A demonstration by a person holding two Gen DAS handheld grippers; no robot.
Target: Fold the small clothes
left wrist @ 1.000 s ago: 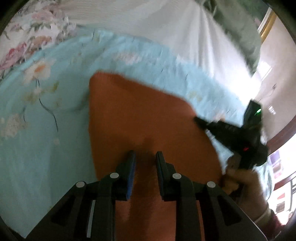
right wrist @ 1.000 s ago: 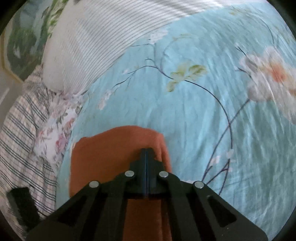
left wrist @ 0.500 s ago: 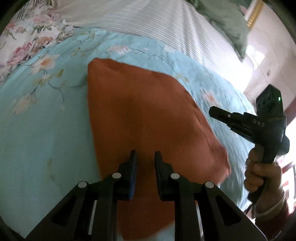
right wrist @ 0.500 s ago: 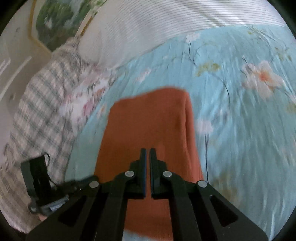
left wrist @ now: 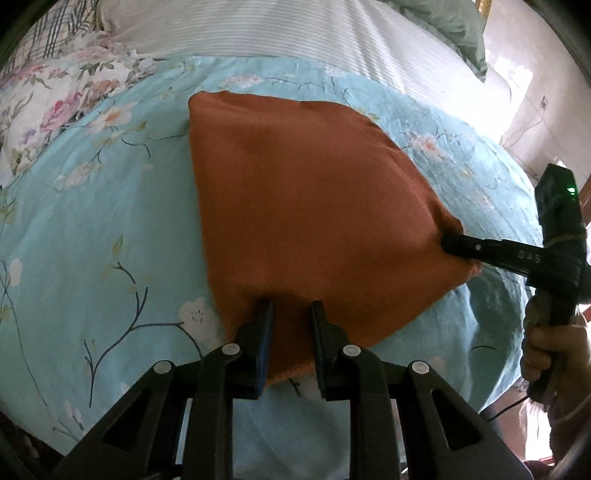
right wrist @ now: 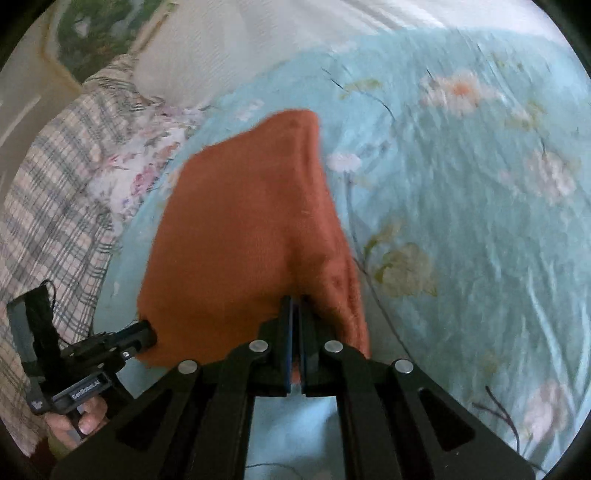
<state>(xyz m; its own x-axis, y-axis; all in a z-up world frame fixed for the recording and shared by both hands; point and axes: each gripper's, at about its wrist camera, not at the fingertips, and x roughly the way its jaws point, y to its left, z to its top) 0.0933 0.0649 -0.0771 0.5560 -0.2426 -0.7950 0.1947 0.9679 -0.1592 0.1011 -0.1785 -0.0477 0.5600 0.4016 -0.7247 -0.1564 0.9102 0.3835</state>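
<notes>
An orange knitted cloth (left wrist: 306, 206) lies spread on the light-blue flowered bedsheet (left wrist: 92, 229). My left gripper (left wrist: 291, 306) hovers over the cloth's near edge, its fingers a small gap apart; cloth shows flat through the gap and nothing looks pinched. In the right wrist view the left gripper (right wrist: 147, 332) tips the cloth's (right wrist: 240, 229) near-left corner. My right gripper (right wrist: 295, 301) is shut on the near-right corner, where the fabric rises in a ridge. The left wrist view shows the right gripper (left wrist: 448, 242) with the corner bunched at its tip.
A white striped pillow (left wrist: 295, 33) and a green cushion (left wrist: 447, 22) lie at the bed's far side. A plaid blanket (right wrist: 48, 192) and a pink-flowered cloth (left wrist: 55, 103) sit to the left. A person's hand (left wrist: 550, 347) holds the right gripper past the bed's right edge.
Both grippers drew back from over the cloth's middle to its near edge. The right one now pinches the near-right corner; the left one has reached the near-left corner.
</notes>
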